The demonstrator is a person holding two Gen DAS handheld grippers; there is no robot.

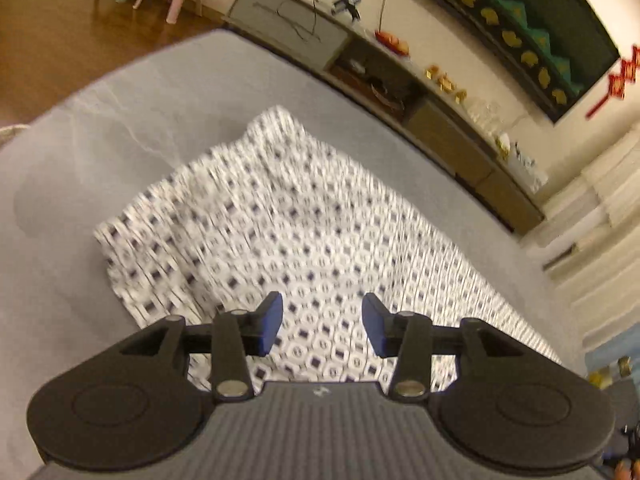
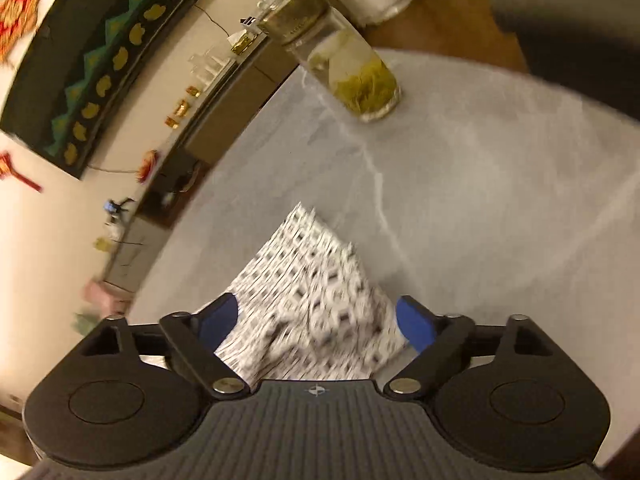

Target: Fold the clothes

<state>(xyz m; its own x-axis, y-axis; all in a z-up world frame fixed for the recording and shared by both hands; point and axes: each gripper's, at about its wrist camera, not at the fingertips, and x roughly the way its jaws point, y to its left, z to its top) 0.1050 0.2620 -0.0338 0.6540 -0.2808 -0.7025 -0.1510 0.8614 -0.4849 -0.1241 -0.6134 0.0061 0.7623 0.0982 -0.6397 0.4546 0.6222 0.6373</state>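
While both grippers hover, jaws apart, nothing held: left gripper point(image 1: 322, 326), right gripper point(image 2: 316, 322) over patterned garment point(image 1: 280, 232). Risk: 1-layer grab, fold skews; glass jar point(image 2: 352, 76) nearby, sweep could topple.

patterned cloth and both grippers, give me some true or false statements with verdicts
1. The patterned cloth lies on a grey table. True.
2. The left gripper is shut on the cloth. False: it is open, pinching nothing.
3. A glass jar stands on the table in the right wrist view. True.
4. The right gripper is shut. False: its jaws stand wide apart over the cloth.
5. The cloth is plain red. False: it is white with dark marks.
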